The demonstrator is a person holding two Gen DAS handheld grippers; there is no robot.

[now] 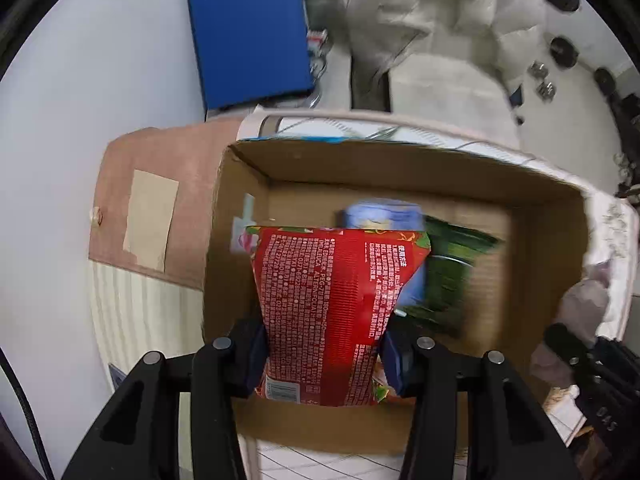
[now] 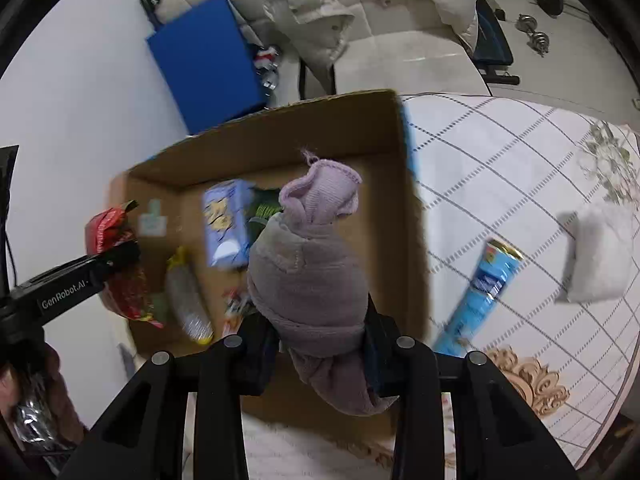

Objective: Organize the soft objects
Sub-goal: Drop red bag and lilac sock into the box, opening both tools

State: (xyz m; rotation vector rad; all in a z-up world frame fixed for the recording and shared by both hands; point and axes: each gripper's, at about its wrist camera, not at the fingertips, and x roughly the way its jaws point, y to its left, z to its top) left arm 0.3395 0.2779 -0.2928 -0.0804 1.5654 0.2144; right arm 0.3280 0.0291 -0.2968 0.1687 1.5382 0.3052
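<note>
You are finding bare floor along the right side of the cardboard box (image 1: pixel 532 240), open from above. The blue packet (image 1: pixel 384 220) and green packet (image 1: pixel 452 272) are crowding its middle, and the box walls are blocking any sideways approach.

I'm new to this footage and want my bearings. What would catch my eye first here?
The red snack bag, clamped in the left tool, hangs over the open cardboard box. Beside it, the right tool grips a rolled purple-grey sock bundle above the same box, which already holds a blue pack and a green bag. A light-blue packet lies outside on the quilted bed cover.
</note>
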